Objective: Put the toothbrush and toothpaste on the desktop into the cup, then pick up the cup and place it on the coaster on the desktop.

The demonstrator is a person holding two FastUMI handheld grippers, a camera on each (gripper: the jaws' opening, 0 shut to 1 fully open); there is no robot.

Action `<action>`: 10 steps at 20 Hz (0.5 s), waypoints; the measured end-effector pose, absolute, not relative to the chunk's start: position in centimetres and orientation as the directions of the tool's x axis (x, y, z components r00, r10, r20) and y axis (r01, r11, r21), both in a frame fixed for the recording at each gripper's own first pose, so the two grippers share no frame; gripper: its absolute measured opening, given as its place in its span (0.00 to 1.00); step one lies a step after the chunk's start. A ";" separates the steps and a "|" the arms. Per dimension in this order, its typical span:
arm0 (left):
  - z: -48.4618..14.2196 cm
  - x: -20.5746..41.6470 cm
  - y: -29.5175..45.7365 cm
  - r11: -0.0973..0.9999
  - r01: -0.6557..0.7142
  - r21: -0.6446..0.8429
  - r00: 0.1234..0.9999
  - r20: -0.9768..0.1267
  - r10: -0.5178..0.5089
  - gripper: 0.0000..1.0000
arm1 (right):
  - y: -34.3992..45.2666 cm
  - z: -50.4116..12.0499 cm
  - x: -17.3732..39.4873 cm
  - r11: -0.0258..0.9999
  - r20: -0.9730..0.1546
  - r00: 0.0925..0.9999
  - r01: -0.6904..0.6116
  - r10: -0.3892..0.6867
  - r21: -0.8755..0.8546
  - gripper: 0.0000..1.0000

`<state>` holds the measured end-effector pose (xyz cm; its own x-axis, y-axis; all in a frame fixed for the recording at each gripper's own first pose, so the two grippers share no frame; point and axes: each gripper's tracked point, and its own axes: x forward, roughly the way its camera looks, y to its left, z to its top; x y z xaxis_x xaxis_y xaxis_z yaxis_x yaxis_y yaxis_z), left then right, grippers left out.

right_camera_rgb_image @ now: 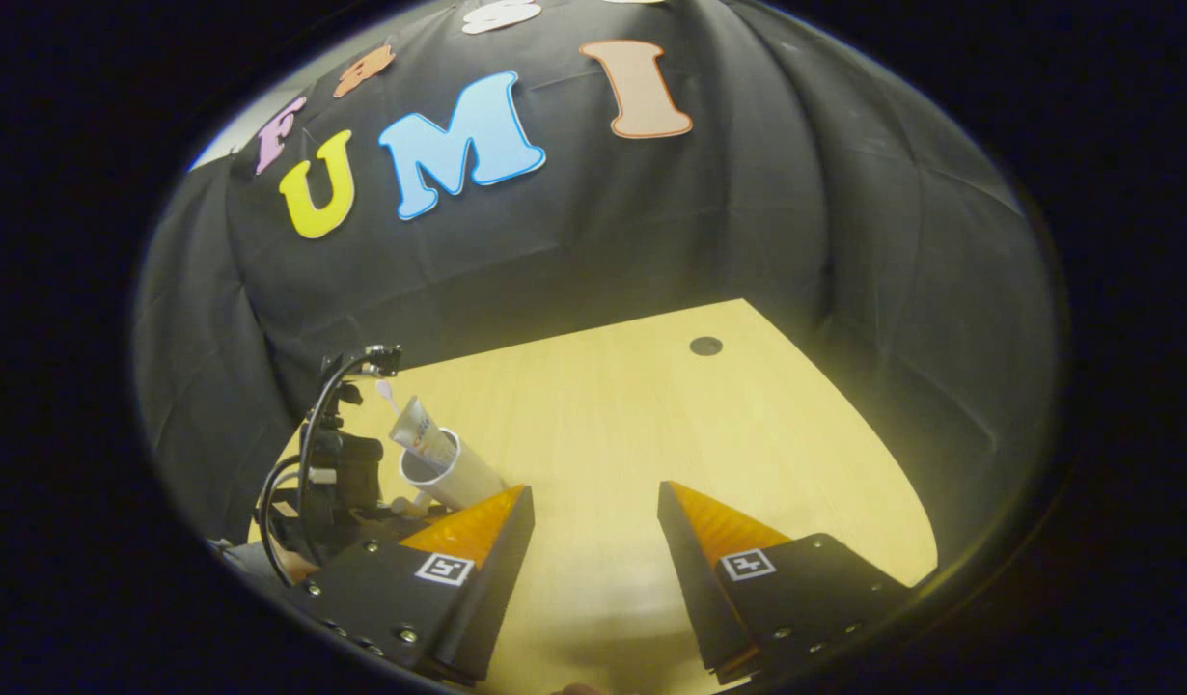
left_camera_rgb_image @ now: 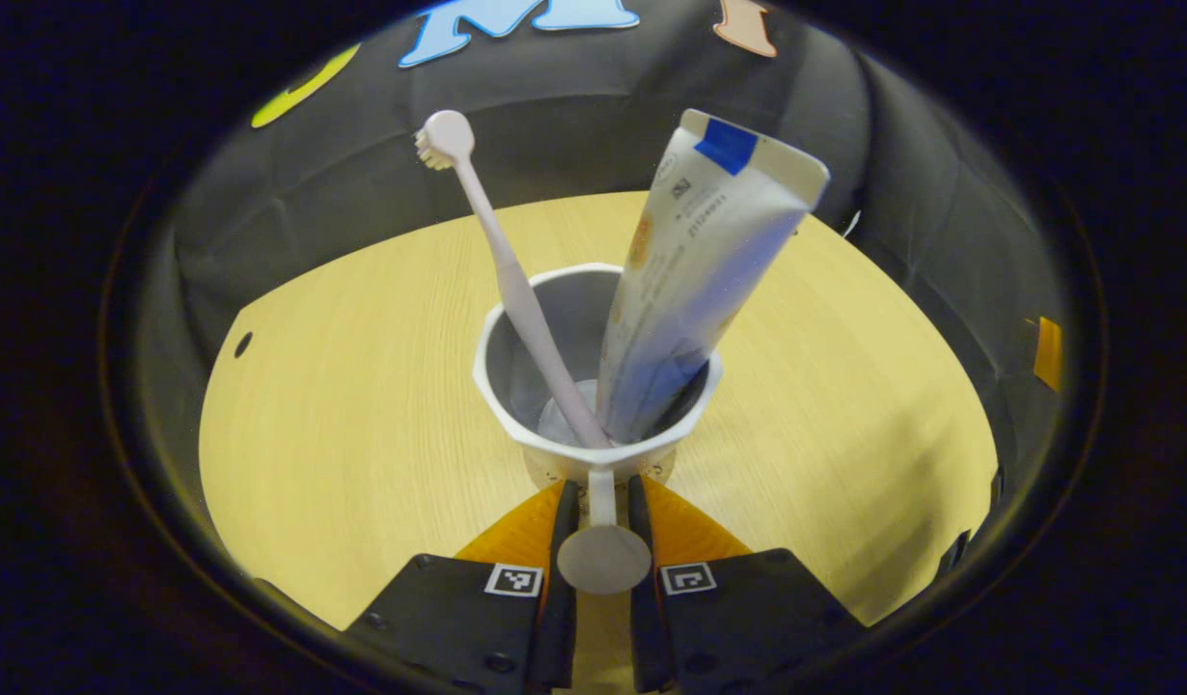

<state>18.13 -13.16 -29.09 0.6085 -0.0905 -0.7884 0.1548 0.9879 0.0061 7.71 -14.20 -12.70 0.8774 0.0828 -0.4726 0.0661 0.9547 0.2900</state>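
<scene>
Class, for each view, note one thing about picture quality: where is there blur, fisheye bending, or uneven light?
Left gripper view: the toothpaste tube's lower half is smeared and soft, the toothbrush crisper; the table edge bows into a curve. Right gripper view: light falls off toward the rim, the table brightest at centre; the cup is small and tilted by distortion.

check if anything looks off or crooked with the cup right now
Nothing stands out. The toothbrush and toothpaste lean apart inside the cup, as expected. The left gripper pinches the cup's handle.
</scene>
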 end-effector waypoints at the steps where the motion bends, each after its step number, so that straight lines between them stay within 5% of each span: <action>1: -29.2 18.1 -13.1 0.988 0.152 0.012 0.608 -0.790 -0.084 0.37 | -14.3 -12.7 7.7 0.953 -0.469 0.879 0.060 0.091 0.296 0.78; 2: -29.2 18.1 -13.0 0.989 0.144 0.020 0.607 -0.792 -0.073 0.32 | -14.3 -12.6 7.7 0.952 -0.464 0.880 0.049 0.101 0.302 0.78; 3: -29.2 18.0 -13.0 0.990 0.139 0.028 0.610 -0.790 -0.063 0.41 | -14.2 -12.5 7.6 0.952 -0.461 0.880 0.040 0.110 0.304 0.78; 6: -28.5 17.6 -13.2 0.991 0.131 0.023 0.632 -0.772 -0.065 0.46 | -14.4 -12.2 7.6 0.954 -0.449 0.886 0.022 0.120 0.298 0.77; 10: -25.3 16.5 -14.9 0.992 0.130 0.004 0.703 -0.706 -0.089 0.84 | -14.2 -11.0 7.4 0.961 -0.414 0.901 -0.013 0.131 0.276 0.77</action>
